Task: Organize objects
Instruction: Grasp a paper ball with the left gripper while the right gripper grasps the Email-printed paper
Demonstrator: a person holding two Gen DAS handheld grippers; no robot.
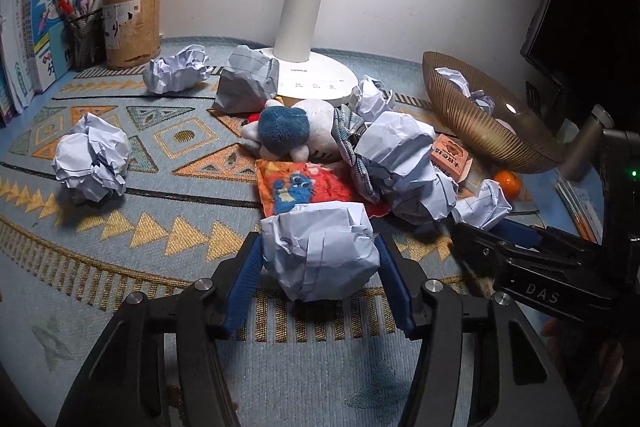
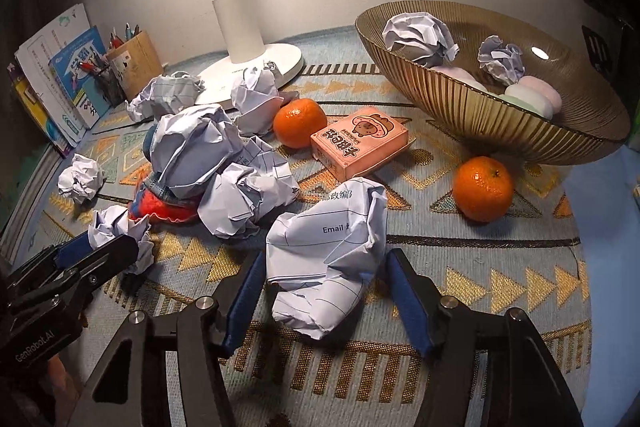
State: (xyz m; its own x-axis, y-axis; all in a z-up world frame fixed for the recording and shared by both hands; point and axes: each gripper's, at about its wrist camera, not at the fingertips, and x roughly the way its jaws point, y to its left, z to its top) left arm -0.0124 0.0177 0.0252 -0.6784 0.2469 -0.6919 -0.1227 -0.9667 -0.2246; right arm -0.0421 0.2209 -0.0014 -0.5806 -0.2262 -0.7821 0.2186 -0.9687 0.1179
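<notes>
The right wrist view is showing two oranges (image 2: 299, 123) beside the pink box (image 2: 359, 142) — the left view is catching only one. The bowl (image 2: 500, 115) is running off the frame's right edge. Low in each frame's centre, the left gripper (image 1: 320, 267) is clenching a paper ball (image 1: 320, 251), while the right gripper (image 2: 326, 291) is pinching a printed crumpled sheet (image 2: 328, 259).

We count eight crumpled paper balls (image 1: 96, 155) on the cloth: one between the left gripper's (image 1: 320, 247) fingers, one between the right gripper's (image 2: 326, 259), and six beyond them. Two more sit in the one bowl (image 2: 520, 131) ahead-right of the right gripper. Ahead of it lie two oranges (image 2: 299, 122) and one pink box (image 2: 360, 143), and farther off are one lamp (image 2: 240, 27), one plush toy (image 1: 288, 131) and two pen holders (image 1: 132, 23).
</notes>
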